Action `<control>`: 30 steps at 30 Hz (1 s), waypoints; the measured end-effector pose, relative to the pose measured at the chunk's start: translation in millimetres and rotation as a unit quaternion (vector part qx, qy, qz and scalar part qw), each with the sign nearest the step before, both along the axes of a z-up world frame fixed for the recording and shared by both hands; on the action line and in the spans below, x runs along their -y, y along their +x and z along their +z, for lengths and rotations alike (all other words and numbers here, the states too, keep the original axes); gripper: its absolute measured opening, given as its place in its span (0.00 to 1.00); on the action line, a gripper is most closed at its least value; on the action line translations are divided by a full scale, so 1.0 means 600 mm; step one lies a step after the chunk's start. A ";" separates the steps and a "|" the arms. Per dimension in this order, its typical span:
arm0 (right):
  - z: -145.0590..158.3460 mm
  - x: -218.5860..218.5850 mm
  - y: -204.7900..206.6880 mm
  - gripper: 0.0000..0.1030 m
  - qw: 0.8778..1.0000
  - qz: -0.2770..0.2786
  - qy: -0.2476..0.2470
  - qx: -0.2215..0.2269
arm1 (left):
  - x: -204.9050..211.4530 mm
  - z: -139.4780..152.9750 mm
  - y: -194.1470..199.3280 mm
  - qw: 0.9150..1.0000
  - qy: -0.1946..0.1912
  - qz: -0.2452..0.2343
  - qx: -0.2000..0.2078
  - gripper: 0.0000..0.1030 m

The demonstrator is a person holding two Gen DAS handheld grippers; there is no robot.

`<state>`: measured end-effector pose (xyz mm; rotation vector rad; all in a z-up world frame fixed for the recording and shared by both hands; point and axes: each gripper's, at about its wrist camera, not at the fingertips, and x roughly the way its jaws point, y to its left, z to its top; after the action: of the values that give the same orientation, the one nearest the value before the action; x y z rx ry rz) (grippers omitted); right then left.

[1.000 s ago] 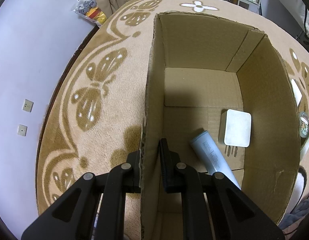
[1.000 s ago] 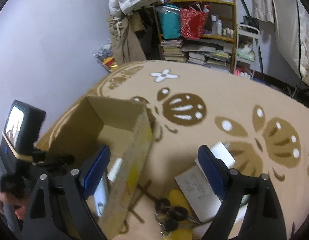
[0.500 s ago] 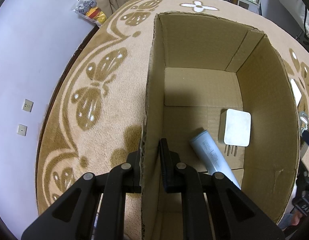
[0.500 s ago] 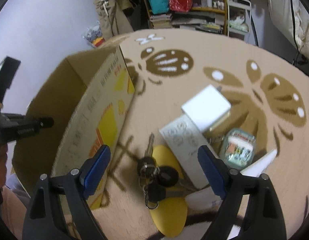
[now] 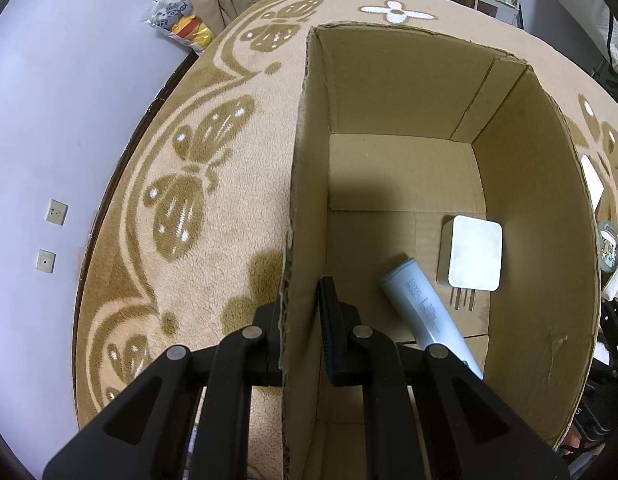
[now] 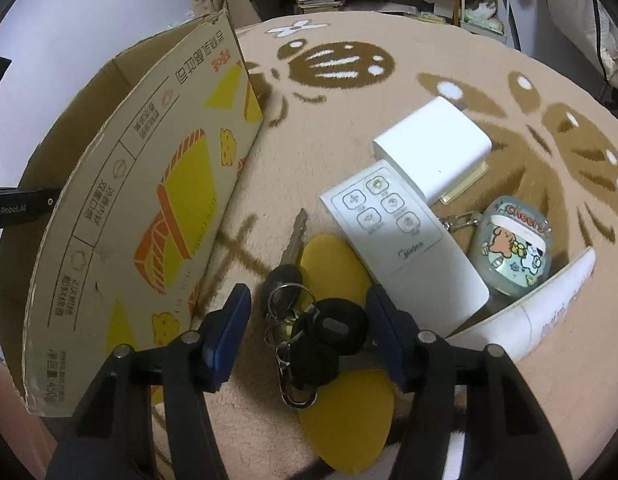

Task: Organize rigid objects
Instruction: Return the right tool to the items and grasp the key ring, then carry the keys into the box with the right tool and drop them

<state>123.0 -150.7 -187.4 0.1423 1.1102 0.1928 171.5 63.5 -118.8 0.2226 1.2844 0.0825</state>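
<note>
1. The cardboard box (image 5: pixel 521 208) sits on the patterned rug (image 5: pixel 213 200). The left tongs (image 5: pixel 299 320) are clamped on its near wall, one finger inside and one outside.
2. Judging by the contents, two items are stowed: a blue power bank (image 5: pixel 425 312) and a white charger (image 5: pixel 473 254) at 3 o'clock of it.
3. Left outside: keys (image 6: pixel 309 320), remote (image 6: pixel 401 236), white adapter (image 6: pixel 433 148), earbud case (image 6: pixel 513 248), yellow disc (image 6: pixel 337 264).
4. The right tongs (image 6: pixel 309 336) gape wide around the keys, gripping nothing.
5. Only the left view shows the box's inside; only the right shows the pile at 3 o'clock of the box.
</note>
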 end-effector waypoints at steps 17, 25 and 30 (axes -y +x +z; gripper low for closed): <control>0.003 -0.011 0.001 0.18 1.000 0.000 -0.014 0.019 | 0.000 0.000 0.001 1.000 0.002 -0.001 0.001 0.12; 0.017 0.000 0.000 0.11 0.999 -0.023 0.010 0.039 | -0.002 0.002 0.003 1.000 0.001 0.000 0.000 0.12; 0.029 0.006 0.012 0.09 0.998 -0.036 0.006 0.049 | 0.000 0.002 0.003 1.000 0.005 -0.002 0.000 0.12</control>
<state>130.0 -154.4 -170.0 0.1808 1.0045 0.1401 173.1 63.8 -117.5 0.2334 1.2833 0.0856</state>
